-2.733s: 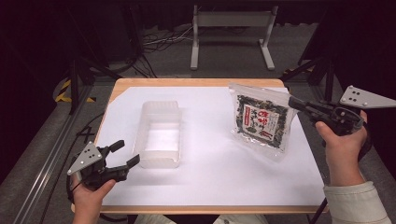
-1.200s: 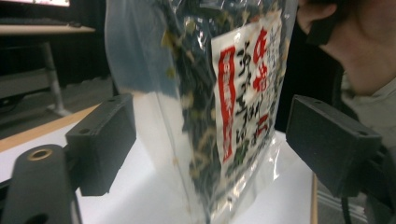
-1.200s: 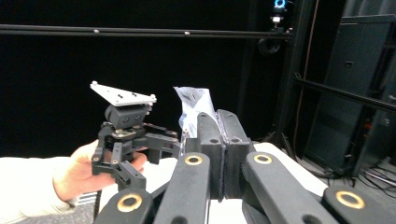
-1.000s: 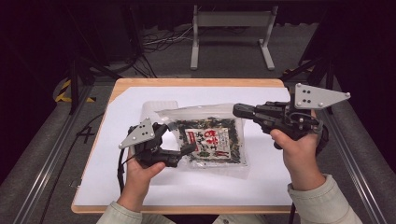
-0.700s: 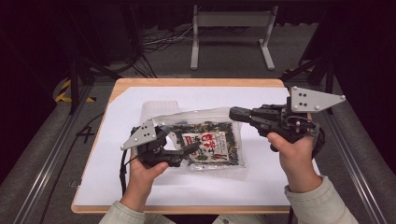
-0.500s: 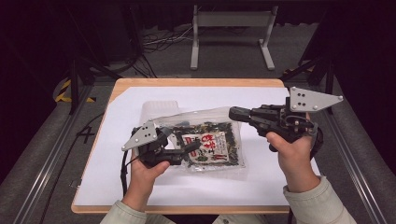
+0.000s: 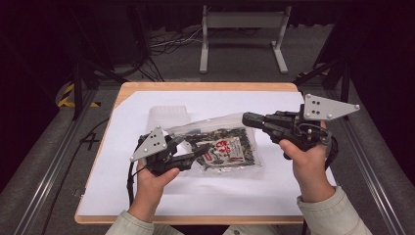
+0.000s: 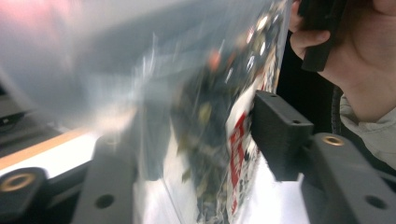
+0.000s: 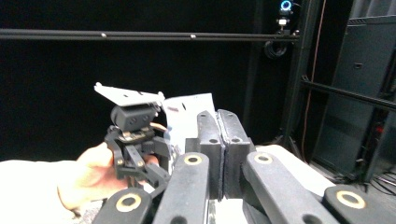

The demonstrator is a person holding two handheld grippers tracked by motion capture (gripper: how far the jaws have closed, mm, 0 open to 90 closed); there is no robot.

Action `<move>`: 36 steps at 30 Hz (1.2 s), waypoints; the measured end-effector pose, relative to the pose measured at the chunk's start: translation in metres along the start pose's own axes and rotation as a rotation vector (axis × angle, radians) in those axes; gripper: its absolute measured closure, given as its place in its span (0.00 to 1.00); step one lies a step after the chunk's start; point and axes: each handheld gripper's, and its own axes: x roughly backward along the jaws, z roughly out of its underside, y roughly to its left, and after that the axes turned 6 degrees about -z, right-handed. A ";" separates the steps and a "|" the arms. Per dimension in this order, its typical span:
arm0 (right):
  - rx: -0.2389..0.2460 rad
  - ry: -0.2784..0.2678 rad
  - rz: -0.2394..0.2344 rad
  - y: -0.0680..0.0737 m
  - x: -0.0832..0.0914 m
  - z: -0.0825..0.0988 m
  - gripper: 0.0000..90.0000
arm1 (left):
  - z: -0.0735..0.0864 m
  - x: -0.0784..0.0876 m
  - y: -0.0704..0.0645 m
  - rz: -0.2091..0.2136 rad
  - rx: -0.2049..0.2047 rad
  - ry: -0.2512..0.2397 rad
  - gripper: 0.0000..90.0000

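Right gripper (image 7: 250,119), right of the middle in the high view: jaws pressed tight together, pinching the top edge of the clear snack bag (image 7: 222,147). Left gripper (image 7: 195,151), lower left of the middle: jaws a little apart with the bag's side between them; cannot tell if squeezing. Bag stretched between both grippers in the middle of the frame, full of dark bits, red and white label. Behind it, a clear plastic box (image 7: 168,115). Under all, white sheet (image 7: 210,196) on the wooden bench (image 7: 127,93).
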 end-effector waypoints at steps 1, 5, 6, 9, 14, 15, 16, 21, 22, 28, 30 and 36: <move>0.005 0.007 0.010 0.000 0.000 0.001 1.00 | 0.000 0.000 0.000 0.010 0.006 0.001 0.59; 0.010 -0.002 0.018 0.000 0.003 0.002 0.99 | 0.000 0.001 0.000 0.016 0.000 -0.008 0.66; 0.010 -0.002 0.022 0.000 0.003 0.002 0.99 | 0.000 0.001 -0.001 0.013 -0.009 -0.007 0.67; 0.009 -0.008 0.029 0.000 0.005 0.002 0.99 | -0.001 0.002 -0.002 0.028 -0.018 -0.014 0.69; 0.011 -0.021 0.039 -0.002 0.011 0.003 0.98 | -0.003 0.002 -0.004 0.061 -0.004 -0.020 0.73; 0.012 -0.023 0.046 -0.002 0.012 0.004 0.97 | -0.004 0.002 -0.004 0.066 -0.002 -0.020 0.74; 0.012 -0.022 0.052 -0.002 0.013 0.004 0.97 | -0.004 0.002 -0.004 0.069 -0.004 -0.021 0.75; 0.004 -0.052 0.086 -0.005 0.017 0.005 0.91 | -0.012 0.000 -0.007 0.083 -0.021 -0.032 0.78; 0.000 -0.061 0.096 -0.006 0.019 0.005 0.89 | -0.014 -0.001 -0.008 0.091 -0.022 -0.030 0.79; -0.006 -0.082 0.127 -0.008 0.025 0.005 0.82 | -0.025 -0.002 -0.011 0.104 -0.038 -0.039 0.81; 0.011 -0.086 0.148 -0.007 0.026 0.004 0.77 | -0.029 -0.003 -0.012 0.100 -0.050 -0.041 0.81; 0.069 -0.086 0.214 -0.004 0.030 0.003 0.71 | -0.037 -0.005 -0.013 0.081 -0.061 -0.031 0.82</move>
